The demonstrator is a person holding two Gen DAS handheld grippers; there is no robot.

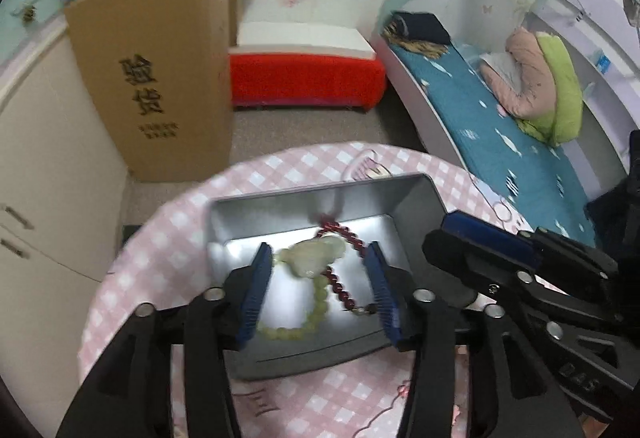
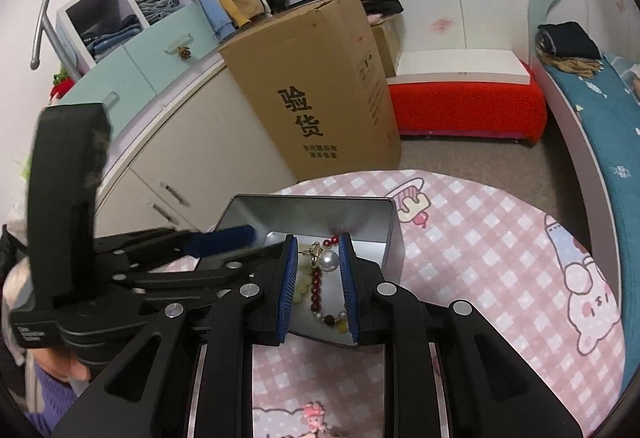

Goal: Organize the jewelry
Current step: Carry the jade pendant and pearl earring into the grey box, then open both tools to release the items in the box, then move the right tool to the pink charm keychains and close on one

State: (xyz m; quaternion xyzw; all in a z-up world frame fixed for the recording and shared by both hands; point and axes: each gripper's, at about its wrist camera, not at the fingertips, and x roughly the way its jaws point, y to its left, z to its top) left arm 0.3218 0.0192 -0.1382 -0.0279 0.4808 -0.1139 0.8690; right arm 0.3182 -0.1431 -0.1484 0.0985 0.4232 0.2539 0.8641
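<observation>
An open silver tin (image 1: pixel 316 194) (image 2: pixel 312 199) stands on the round table with a pink checked cloth (image 1: pixel 160 258) (image 2: pixel 480 238). Inside lie a pale green bead bracelet with a jade charm (image 1: pixel 316 258) (image 2: pixel 302 280) and a dark red bead bracelet (image 1: pixel 340 286) (image 2: pixel 317 284). My left gripper (image 1: pixel 320 292) (image 2: pixel 244 248) hovers over the tin, open, its blue pads on either side of the jade charm without pressing it. Over the tin's near edge, my right gripper (image 2: pixel 319 270) (image 1: pixel 438 234) is shut on a pearl earring (image 2: pixel 330 261) with a gold fitting.
Beyond the table stand a tall cardboard box (image 1: pixel 160 78) (image 2: pixel 320 90), a red bench (image 1: pixel 304 78) (image 2: pixel 464 106) and a cream cabinet (image 2: pixel 180 158). A bed with a teal sheet (image 1: pixel 500 126) runs along the right. A hand in a purple sleeve (image 2: pixel 48 390) holds the left gripper.
</observation>
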